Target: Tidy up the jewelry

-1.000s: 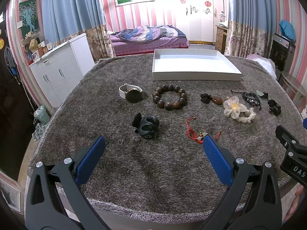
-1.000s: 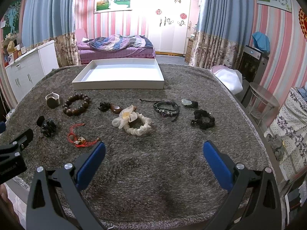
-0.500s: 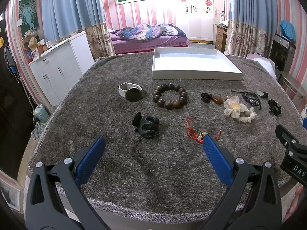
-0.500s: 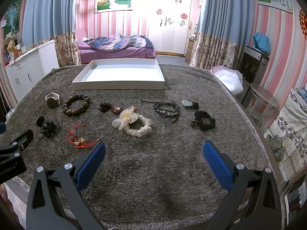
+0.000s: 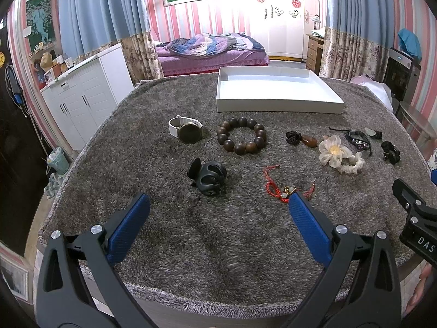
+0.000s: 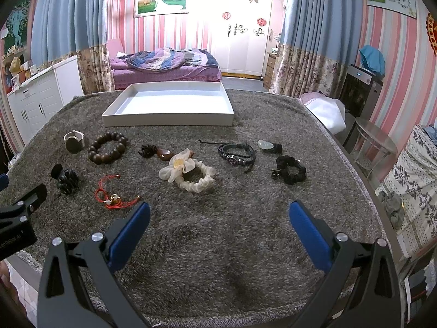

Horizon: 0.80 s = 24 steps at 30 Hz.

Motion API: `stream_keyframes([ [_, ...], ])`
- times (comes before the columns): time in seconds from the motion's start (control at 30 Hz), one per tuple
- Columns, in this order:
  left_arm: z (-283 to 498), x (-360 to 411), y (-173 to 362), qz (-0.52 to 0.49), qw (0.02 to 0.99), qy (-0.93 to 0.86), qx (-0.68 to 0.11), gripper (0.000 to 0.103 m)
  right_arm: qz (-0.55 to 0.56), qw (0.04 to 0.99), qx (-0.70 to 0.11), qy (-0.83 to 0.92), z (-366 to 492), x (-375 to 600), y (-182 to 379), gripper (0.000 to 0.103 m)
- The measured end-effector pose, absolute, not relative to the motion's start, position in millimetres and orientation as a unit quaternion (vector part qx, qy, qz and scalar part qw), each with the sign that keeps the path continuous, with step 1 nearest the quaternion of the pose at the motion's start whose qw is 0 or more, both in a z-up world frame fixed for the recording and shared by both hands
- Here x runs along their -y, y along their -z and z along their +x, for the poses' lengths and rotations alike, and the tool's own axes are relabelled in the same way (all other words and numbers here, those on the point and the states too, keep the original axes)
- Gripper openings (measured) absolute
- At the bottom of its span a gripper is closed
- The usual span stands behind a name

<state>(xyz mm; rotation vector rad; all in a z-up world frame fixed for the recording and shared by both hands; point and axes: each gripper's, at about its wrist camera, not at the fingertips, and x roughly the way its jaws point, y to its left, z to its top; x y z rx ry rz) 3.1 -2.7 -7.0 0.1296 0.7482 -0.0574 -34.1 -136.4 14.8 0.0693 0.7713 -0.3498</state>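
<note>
Jewelry lies spread across the middle band of both frames on a grey shag cloth [image 5: 191,232]. Count, one of each:
- watch [image 5: 187,130] with white strap, leftmost
- dark wooden bead bracelet [image 5: 241,138], just right of the watch
- black claw hair clip [image 5: 207,176], below those two
- red cord bracelet [image 5: 284,187] with a small charm, lower centre
- dark rose piece with brown pendant [image 5: 300,139]
- cream flower scrunchie [image 5: 338,155]
- black braided leather bracelet [image 6: 237,154]
- pale stone on black cord [image 6: 269,146]
- black scrunchie [image 6: 291,169]

Total nine pieces, none touching the white tray [image 5: 275,101], which sits upper centre with only its white floor showing.

View differences: the right wrist view resolves the three rightmost pieces clearly; in the left wrist view they are small, at the right edge. The left wrist view gives the watch face and claw clip larger. The red cord's charm touches the tip of a blue pad in the left view only, partly covered by it.

Left gripper [image 5: 218,205]: jaws wide, nothing between them, low over the cloth near the clip. Right gripper [image 6: 218,213]: jaws wide, nothing held, below the flower scrunchie. Each view catches the other gripper's black body at its outer edge.

Background: bed [image 6: 169,65], white cabinet [image 5: 84,93], blue curtains [image 6: 60,13].
</note>
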Motion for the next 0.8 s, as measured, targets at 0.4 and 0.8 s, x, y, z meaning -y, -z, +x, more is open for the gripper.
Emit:
stream_keyframes([
  [0.4,3.3,2.2,8.5,0.063,0.927,0.029,-0.368,0.1,0.033,0.91,-0.376,0.171,-35.6,135.9,-12.2,0.102],
  [0.8,5.8,-4.9,15.1,0.052,0.922,0.029,-0.381,0.1,0.038,0.91,-0.378,0.167,-33.9,135.4,-6.5,0.102],
])
